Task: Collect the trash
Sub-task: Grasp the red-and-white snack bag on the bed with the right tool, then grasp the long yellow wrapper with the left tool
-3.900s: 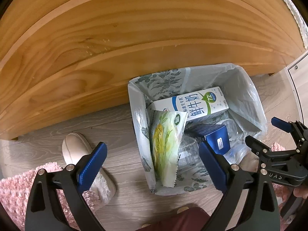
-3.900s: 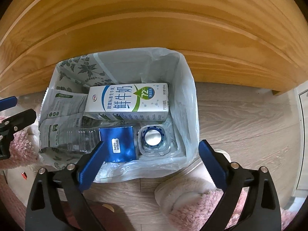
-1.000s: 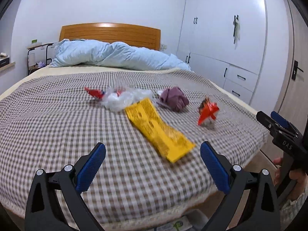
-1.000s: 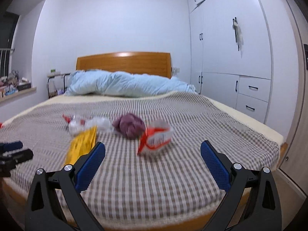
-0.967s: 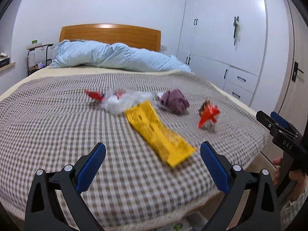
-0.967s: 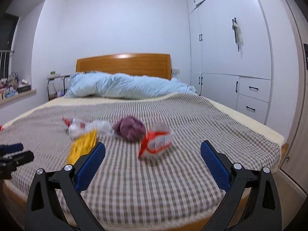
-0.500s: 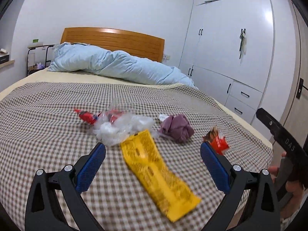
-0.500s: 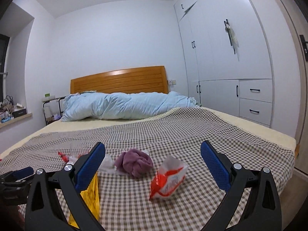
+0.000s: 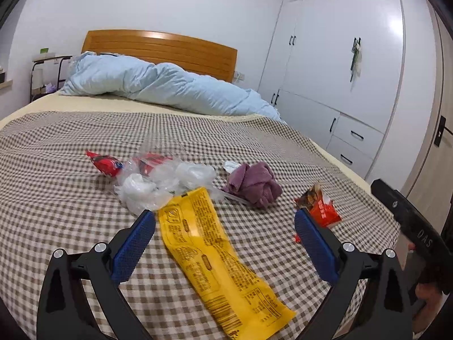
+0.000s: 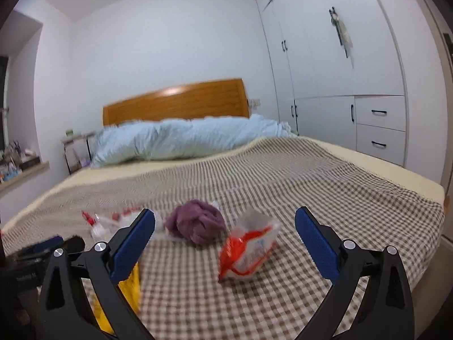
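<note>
Trash lies on a checked bedspread (image 9: 51, 198). A long yellow wrapper (image 9: 215, 257) stretches between the open jaws of my left gripper (image 9: 225, 243), which hovers just above it, holding nothing. Beyond it lie crumpled clear plastic (image 9: 164, 181), a small red packet (image 9: 106, 164), a purple cloth ball (image 9: 254, 184) and a red-and-white snack bag (image 9: 320, 206). My right gripper (image 10: 225, 240) is open and empty above the snack bag (image 10: 246, 249), with the purple cloth (image 10: 198, 223) just behind and the yellow wrapper (image 10: 127, 291) at its left finger.
A pale blue duvet (image 9: 158, 85) is heaped before the wooden headboard (image 9: 170, 48). White wardrobes with drawers (image 9: 339, 70) line the right wall. A small side table (image 9: 45, 68) stands at the far left. The bed's foot edge (image 10: 430, 260) is close on the right.
Both grippers rose from the trash bin on the floor to the bed, then moved forward over it. The yellow wrapper and snack bag now sit nearer, between the jaws.
</note>
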A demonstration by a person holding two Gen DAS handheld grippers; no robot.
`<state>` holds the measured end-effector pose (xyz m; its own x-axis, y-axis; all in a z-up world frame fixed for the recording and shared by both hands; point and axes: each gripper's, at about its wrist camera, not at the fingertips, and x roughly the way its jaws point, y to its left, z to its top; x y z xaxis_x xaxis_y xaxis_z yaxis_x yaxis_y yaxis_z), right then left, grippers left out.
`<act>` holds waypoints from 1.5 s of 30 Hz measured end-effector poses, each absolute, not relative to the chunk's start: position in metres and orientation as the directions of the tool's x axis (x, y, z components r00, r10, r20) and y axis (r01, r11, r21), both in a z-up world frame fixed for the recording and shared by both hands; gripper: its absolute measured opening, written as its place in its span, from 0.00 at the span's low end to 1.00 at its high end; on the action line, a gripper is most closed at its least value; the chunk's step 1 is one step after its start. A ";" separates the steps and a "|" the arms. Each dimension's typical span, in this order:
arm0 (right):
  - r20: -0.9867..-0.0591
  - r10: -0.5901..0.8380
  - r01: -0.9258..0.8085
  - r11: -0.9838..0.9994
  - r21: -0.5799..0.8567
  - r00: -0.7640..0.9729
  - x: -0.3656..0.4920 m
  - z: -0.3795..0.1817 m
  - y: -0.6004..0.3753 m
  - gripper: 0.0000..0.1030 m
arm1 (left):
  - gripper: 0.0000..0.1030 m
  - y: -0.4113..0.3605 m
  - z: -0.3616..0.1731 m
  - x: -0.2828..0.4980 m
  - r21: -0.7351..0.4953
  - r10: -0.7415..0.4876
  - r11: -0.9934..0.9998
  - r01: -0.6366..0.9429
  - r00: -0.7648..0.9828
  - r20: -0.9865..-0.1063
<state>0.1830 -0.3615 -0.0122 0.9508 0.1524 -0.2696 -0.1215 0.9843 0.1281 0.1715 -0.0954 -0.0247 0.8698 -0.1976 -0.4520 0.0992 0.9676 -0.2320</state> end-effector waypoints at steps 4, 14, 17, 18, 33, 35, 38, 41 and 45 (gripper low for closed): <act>-0.324 0.095 -0.079 0.995 0.061 0.941 0.184 -0.022 -0.362 0.92 | 0.93 -0.103 -0.029 0.170 -0.196 -0.188 0.975 0.106 0.866 -0.463; -0.481 0.088 -0.031 0.991 0.126 0.872 0.223 -0.055 -0.365 0.92 | 0.93 -0.094 -0.035 0.166 -0.211 -0.172 0.975 0.074 0.852 -0.495; -0.527 0.113 -0.035 0.987 0.155 0.842 0.237 -0.069 -0.358 0.92 | 0.93 -0.091 -0.036 0.167 -0.218 -0.170 0.974 0.067 0.849 -0.501; -0.542 0.136 -0.043 0.983 0.180 0.829 0.241 -0.074 -0.357 0.92 | 0.93 -0.089 -0.037 0.167 -0.218 -0.169 0.974 0.065 0.847 -0.504; -0.453 0.223 -0.089 0.950 0.299 0.863 0.216 -0.060 -0.374 0.08 | 0.93 -0.098 -0.067 0.183 -0.282 -0.238 0.956 0.075 0.758 -0.608; -0.419 0.204 -0.093 0.958 0.271 0.884 0.203 -0.050 -0.374 0.08 | 0.93 -0.101 -0.073 0.189 -0.275 -0.223 0.960 0.056 0.745 -0.628; -0.398 0.189 -0.096 0.966 0.241 0.898 0.193 -0.045 -0.371 0.08 | 0.93 -0.110 -0.079 0.198 -0.210 -0.157 0.978 0.020 0.731 -0.664; -0.400 0.189 -0.103 0.969 0.226 0.897 0.192 -0.045 -0.367 0.08 | 0.93 -0.120 -0.088 0.207 -0.148 -0.108 0.989 0.005 0.711 -0.695; -0.411 0.198 -0.108 0.966 0.233 0.890 0.192 -0.048 -0.366 0.08 | 0.94 -0.119 -0.101 0.217 -0.159 -0.103 0.987 -0.022 0.670 -0.735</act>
<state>0.1924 -0.3664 -0.0475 0.8900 0.1984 -0.4106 -0.1077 0.9664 0.2334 0.2173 -0.1192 -0.1005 0.6702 -0.1034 -0.7349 -0.0220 0.9870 -0.1589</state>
